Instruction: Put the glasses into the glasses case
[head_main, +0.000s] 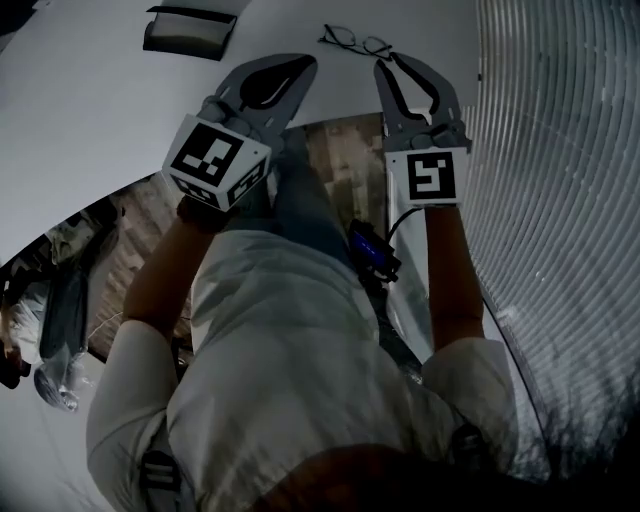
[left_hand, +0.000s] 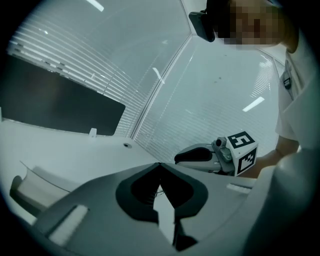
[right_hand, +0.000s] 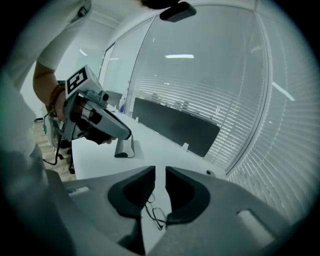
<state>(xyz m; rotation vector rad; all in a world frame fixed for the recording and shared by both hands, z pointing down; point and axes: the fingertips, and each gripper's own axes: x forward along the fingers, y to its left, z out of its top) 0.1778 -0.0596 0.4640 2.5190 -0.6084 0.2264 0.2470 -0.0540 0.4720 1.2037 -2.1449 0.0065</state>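
Glasses (head_main: 355, 42) lying uncased, far right; glasses case (head_main: 188, 32) sitting far left; right gripper (head_main: 390, 60) hovering slightly parted, left gripper (head_main: 305, 62) closed, both empty.

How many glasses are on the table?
1. The glasses lie on the white table, just past the tips of the open right gripper. I see no other pair, but not all of the table is in view.

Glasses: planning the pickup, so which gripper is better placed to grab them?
Likely right. The right gripper is just short of the glasses, jaws apart and framing them in its view; the left gripper is shut, farther left.
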